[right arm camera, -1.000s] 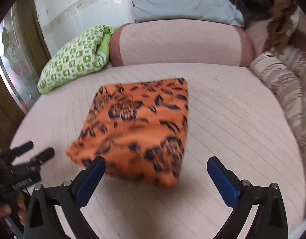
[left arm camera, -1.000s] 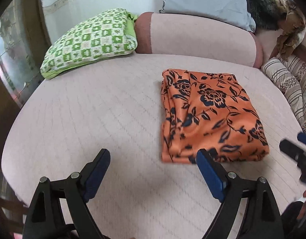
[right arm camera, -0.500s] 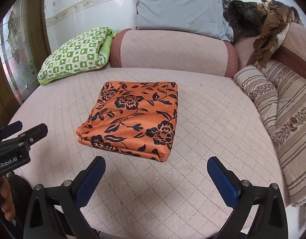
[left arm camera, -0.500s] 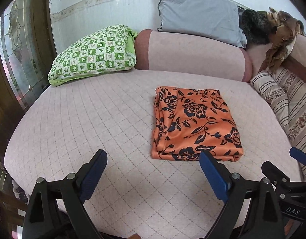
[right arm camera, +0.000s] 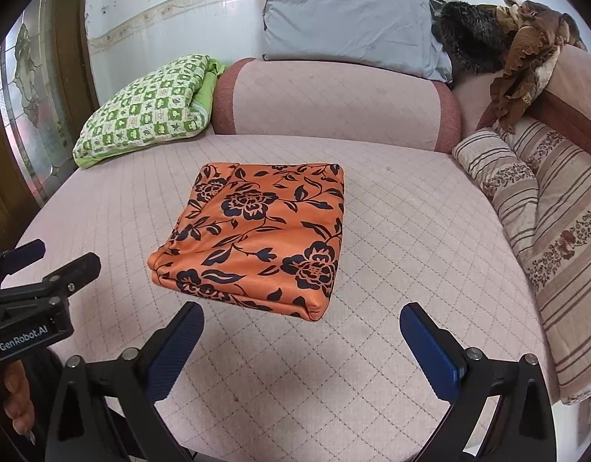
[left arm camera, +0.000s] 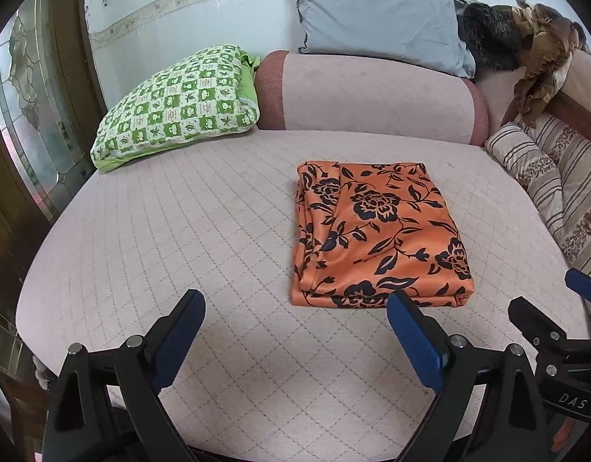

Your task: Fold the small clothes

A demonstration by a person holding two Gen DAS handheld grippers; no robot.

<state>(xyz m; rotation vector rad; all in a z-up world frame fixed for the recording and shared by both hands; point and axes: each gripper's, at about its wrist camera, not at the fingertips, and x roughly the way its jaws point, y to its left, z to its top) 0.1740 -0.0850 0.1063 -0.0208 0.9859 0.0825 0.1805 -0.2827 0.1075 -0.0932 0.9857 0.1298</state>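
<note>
Orange floral cloth (left arm camera: pixel 376 235) lies folded, layers beneath hidden.

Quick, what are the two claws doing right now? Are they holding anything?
Left claw: open, holding nothing.
Right claw: open, holding nothing; the folded orange cloth lies on the bed ahead.

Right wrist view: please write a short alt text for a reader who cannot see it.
A folded orange cloth with a black flower print lies flat on a pink quilted bed, ahead of the open, empty right gripper. The left gripper shows at the left edge; a green checked pillow lies behind.
</note>
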